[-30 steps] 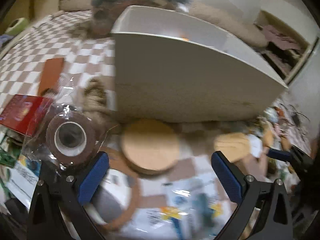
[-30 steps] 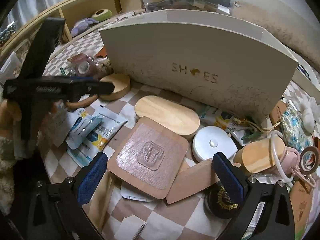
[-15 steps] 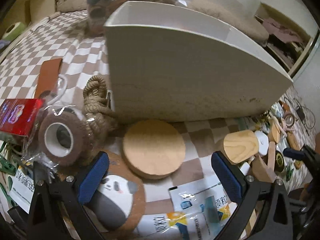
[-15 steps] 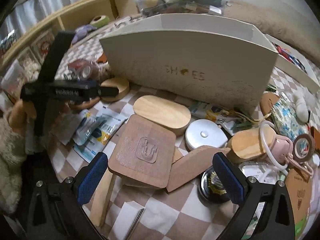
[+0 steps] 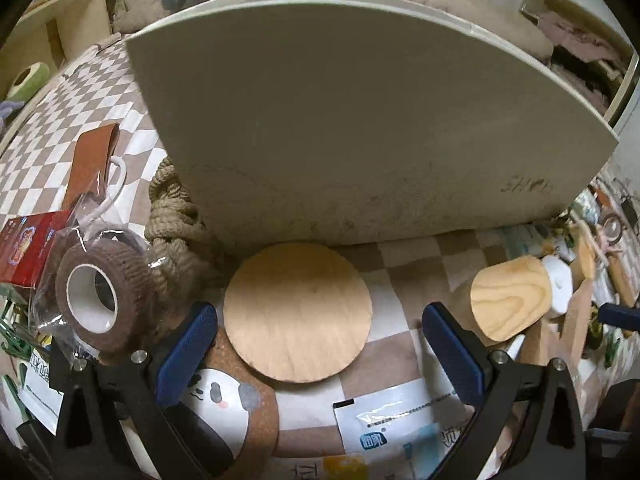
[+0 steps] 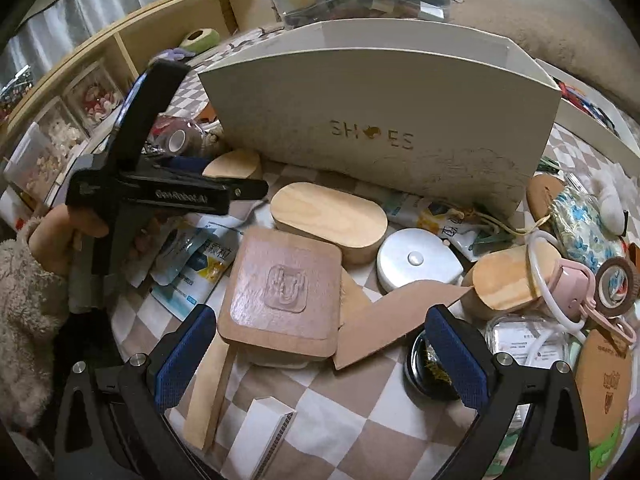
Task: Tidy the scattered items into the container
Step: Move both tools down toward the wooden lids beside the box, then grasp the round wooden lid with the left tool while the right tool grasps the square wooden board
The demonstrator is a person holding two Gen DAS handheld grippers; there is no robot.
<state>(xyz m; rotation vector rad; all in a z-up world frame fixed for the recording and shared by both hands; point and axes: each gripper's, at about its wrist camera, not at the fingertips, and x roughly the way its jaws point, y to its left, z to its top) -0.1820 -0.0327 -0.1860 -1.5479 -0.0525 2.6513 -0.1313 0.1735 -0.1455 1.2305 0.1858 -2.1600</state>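
A tall white box [image 6: 384, 120] marked "SHOES" stands on the checkered cloth; in the left wrist view its wall [image 5: 360, 128] fills the upper frame. My left gripper [image 5: 320, 344] is open, its jaws either side of a round wooden disc [image 5: 298, 312] lying against the box. It also shows in the right wrist view [image 6: 240, 190]. My right gripper [image 6: 320, 356] is open and empty above a square brown lid [image 6: 282, 288] and a brown cardboard piece [image 6: 384, 316].
Left view: brown tape roll [image 5: 96, 292], rope [image 5: 176, 216], panda coaster [image 5: 224, 400], wooden oval piece [image 5: 508, 300], sachet [image 5: 404, 428]. Right view: wooden oval box [image 6: 328, 216], white round lamp [image 6: 416, 260], pink bottle [image 6: 576, 292], black tin [image 6: 432, 368], shelves [image 6: 100, 60] behind.
My left gripper has moved forward and down, so the wooden disc now lies between its jaws and the box looms closer. My right gripper has drawn back slightly.
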